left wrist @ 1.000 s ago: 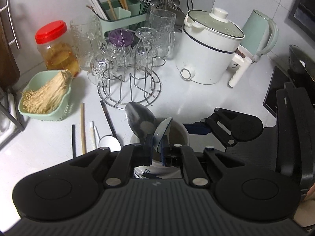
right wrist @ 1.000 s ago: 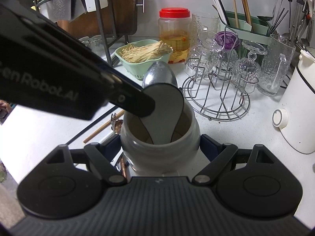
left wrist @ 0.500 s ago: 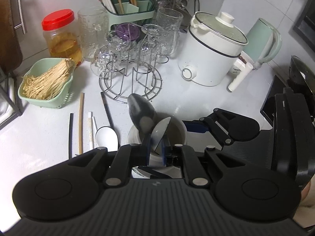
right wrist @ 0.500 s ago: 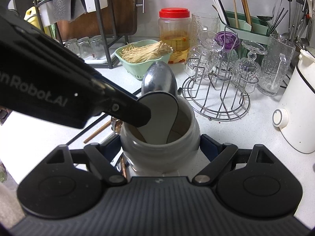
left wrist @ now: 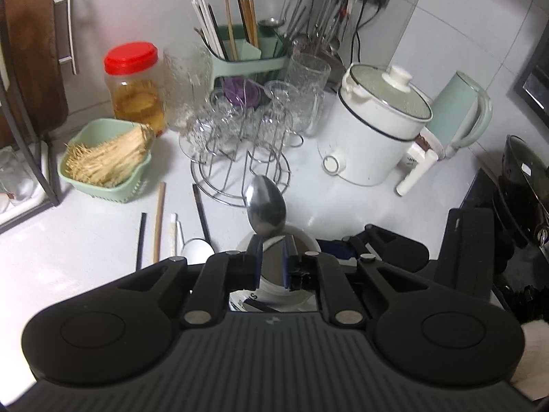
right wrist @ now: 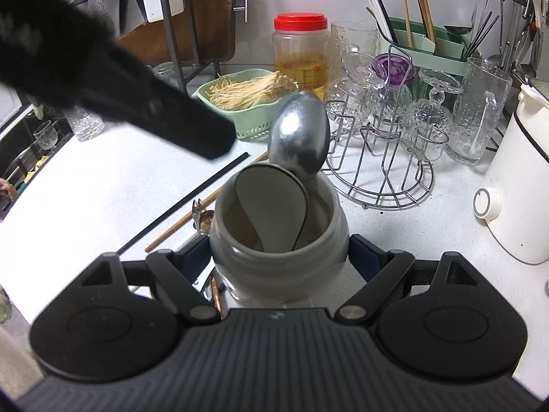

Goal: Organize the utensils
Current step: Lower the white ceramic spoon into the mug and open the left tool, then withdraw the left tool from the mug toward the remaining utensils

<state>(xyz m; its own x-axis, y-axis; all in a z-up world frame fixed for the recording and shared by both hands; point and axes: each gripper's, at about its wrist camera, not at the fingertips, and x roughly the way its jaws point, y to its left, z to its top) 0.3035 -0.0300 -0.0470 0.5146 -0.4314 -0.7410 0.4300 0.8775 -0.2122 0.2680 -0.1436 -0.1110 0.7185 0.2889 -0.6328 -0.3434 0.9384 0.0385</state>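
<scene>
Metal spoon (dull, bowl up) beside white spoon in grey jar, right jaws clamping jar, left jaws apart.

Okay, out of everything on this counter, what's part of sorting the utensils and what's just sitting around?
Job: white jar, metal spoon, white spoon, loose chopsticks, right gripper, left gripper.
Lying about: glass rack, red-lidded jar, mushroom basket, white cooker.

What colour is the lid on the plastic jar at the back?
Red lid, seen best in the right wrist view.
</scene>
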